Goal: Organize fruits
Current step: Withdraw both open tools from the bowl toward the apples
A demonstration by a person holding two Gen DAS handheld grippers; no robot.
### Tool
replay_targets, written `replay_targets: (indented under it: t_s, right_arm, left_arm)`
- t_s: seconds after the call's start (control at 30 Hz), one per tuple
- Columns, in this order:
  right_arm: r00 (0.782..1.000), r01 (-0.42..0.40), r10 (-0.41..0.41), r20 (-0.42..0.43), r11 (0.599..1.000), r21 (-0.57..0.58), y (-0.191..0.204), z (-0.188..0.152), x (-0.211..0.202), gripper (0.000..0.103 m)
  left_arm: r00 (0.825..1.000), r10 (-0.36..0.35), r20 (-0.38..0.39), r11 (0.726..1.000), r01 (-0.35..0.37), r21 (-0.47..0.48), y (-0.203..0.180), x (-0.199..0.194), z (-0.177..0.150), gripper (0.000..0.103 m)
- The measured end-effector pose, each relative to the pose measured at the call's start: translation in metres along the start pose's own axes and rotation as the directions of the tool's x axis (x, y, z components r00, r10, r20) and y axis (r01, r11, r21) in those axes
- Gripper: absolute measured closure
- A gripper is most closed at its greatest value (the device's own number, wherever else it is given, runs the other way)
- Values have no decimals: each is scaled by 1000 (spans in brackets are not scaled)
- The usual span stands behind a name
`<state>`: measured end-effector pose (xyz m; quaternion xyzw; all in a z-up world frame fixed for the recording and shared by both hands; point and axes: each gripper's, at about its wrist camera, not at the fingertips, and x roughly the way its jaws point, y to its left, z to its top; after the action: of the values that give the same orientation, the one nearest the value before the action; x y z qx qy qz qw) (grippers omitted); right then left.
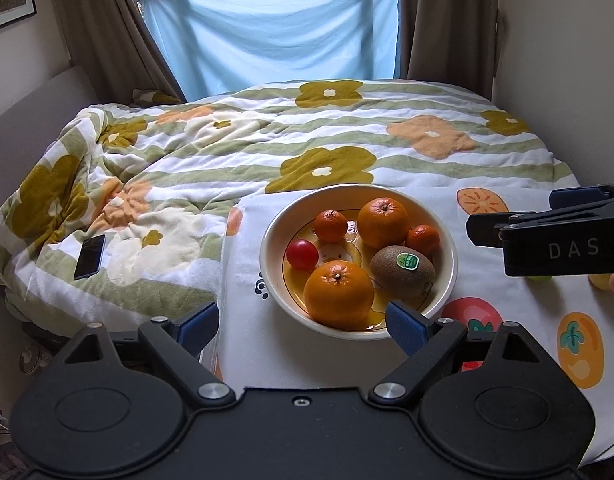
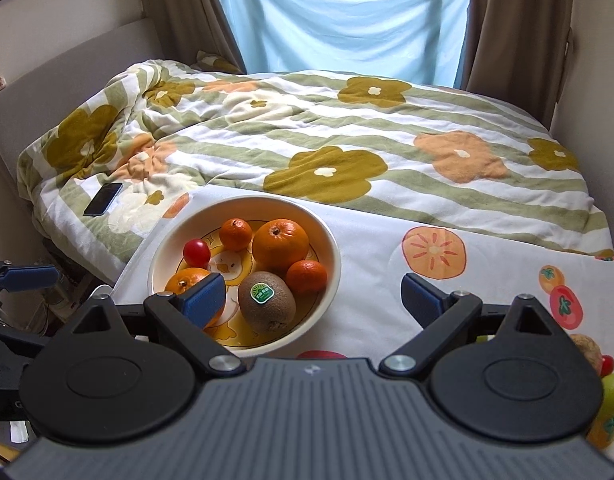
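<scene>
Cream bowl [image 1: 447, 248] with yellow duck print, holding orange citrus [image 1: 339, 294], red tomato [image 1: 302, 254], brown kiwi [image 1: 403, 272]; behind the bowl, green-striped, mustard-flowered quilt [image 1: 307, 136].

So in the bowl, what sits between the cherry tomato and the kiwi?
Only bare bowl floor with a duck drawing lies between the cherry tomato and the kiwi; clearest in the right wrist view.

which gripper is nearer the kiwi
Hard to call; probably the right gripper. Its left pad sits over the bowl just beside the kiwi. The left gripper hovers open at the bowl's near rim, one pad just below the kiwi.
</scene>
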<state>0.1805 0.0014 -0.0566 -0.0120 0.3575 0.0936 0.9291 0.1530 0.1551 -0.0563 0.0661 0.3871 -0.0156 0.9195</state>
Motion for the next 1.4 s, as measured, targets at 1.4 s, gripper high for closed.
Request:
replay_targets:
  t_s: [1.4]
  right_arm:
    - [997, 72, -72, -23, 997, 13, -241, -98, -29, 0]
  left_arm:
    - [998, -13, 62, 1000, 13, 10, -224, 38, -3, 9]
